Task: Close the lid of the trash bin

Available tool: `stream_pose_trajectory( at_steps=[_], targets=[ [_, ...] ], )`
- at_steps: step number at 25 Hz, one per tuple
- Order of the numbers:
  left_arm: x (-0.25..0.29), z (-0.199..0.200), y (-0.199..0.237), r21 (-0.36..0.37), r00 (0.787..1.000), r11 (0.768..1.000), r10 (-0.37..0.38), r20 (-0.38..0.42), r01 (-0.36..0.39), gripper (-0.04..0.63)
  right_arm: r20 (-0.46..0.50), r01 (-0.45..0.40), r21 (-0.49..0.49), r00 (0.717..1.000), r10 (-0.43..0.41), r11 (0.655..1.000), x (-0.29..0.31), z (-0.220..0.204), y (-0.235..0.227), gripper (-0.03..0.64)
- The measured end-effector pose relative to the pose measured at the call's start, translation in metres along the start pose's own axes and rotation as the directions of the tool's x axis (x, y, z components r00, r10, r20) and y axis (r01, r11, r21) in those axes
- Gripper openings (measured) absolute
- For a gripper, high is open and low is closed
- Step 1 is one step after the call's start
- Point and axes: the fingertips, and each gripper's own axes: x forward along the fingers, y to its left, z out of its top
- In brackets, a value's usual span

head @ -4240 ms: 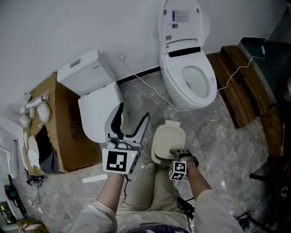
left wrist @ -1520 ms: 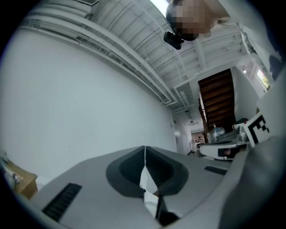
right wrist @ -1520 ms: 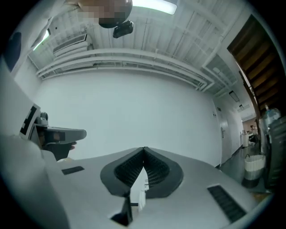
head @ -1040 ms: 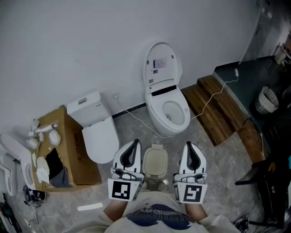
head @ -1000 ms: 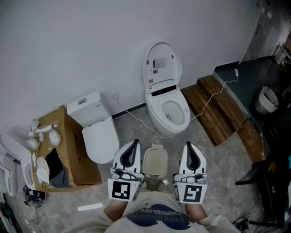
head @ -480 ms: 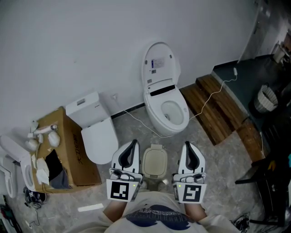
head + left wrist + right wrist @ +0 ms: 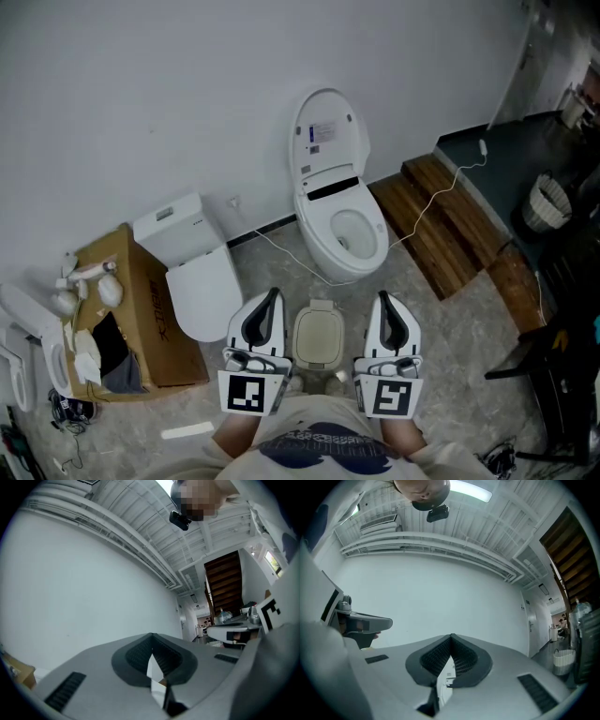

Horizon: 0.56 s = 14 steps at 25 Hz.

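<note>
- Trash bin (image 7: 319, 337): lid down, on floor (image 7: 441, 323) btwn our two grippers, just in front of toilet (image 7: 339, 225).
- Left gripper (image 7: 271, 296): we see jaws closed, empty.
- Right gripper (image 7: 383, 300): same, closed, empty.

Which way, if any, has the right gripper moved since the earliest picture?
Yes: the right gripper came off the bin lid and now sits to its right.

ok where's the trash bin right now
In the head view, the trash bin sits at lower centre, between the left gripper and the right gripper, just in front of the open toilet.
</note>
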Motion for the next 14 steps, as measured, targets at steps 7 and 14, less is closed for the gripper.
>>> stream_pose_trajectory(
  at_steps=[7, 14],
  targets=[
    [0.004, -0.002, 0.001, 0.004, 1.0, 1.0, 0.006, 0.0, -0.006, -0.003, 0.018, 0.012, 0.021, 1.0, -0.012, 1.0, 0.003, 0.003, -0.004, 0.006],
    [0.012, 0.013, 0.001, 0.021, 0.998, 1.0, 0.002, 0.061, -0.003, -0.002, 0.01, -0.003, -0.006, 1.0, 0.003, 1.0, 0.005, 0.0, -0.006, 0.006]
  ],
)
